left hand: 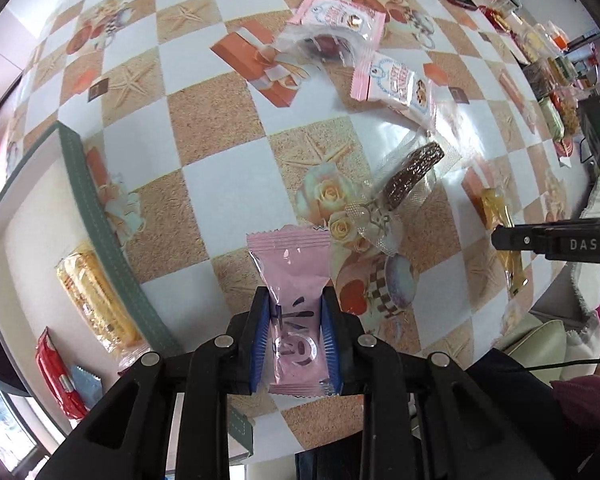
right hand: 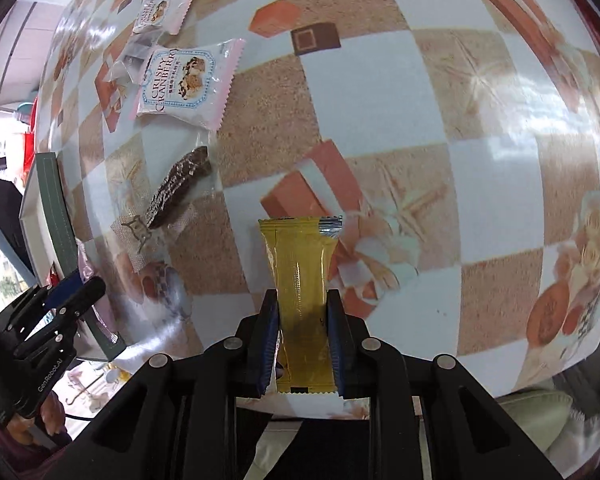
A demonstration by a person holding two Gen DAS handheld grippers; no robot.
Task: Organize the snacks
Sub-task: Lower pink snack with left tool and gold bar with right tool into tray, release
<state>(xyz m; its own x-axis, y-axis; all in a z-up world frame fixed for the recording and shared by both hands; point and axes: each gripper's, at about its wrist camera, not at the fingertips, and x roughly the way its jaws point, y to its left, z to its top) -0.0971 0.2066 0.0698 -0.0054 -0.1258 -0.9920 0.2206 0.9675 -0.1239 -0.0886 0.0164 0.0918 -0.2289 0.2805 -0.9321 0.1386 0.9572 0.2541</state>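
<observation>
My left gripper [left hand: 296, 340] is shut on a pink snack packet [left hand: 290, 276], held above the table near its front edge. My right gripper [right hand: 303, 344] is shut on a yellow snack packet [right hand: 300, 280]; it also shows in the left wrist view [left hand: 500, 216] at the right. A chocolate bar in clear wrap [left hand: 412, 176] [right hand: 176, 188] lies on the table between them. Two pink-and-white cranberry packets [left hand: 396, 84] [right hand: 184, 80] lie farther back. A green-rimmed white box [left hand: 100, 216] at the left holds a yellow wafer pack [left hand: 96, 300] and a red packet [left hand: 56, 380].
The table has a checkered picture cloth [right hand: 380, 80]. Many more snacks [left hand: 548, 76] line the far right edge. A clear-wrapped dark snack [left hand: 324, 44] lies by the far cranberry packet. The table's front edge and a cushion [left hand: 540, 340] are close below.
</observation>
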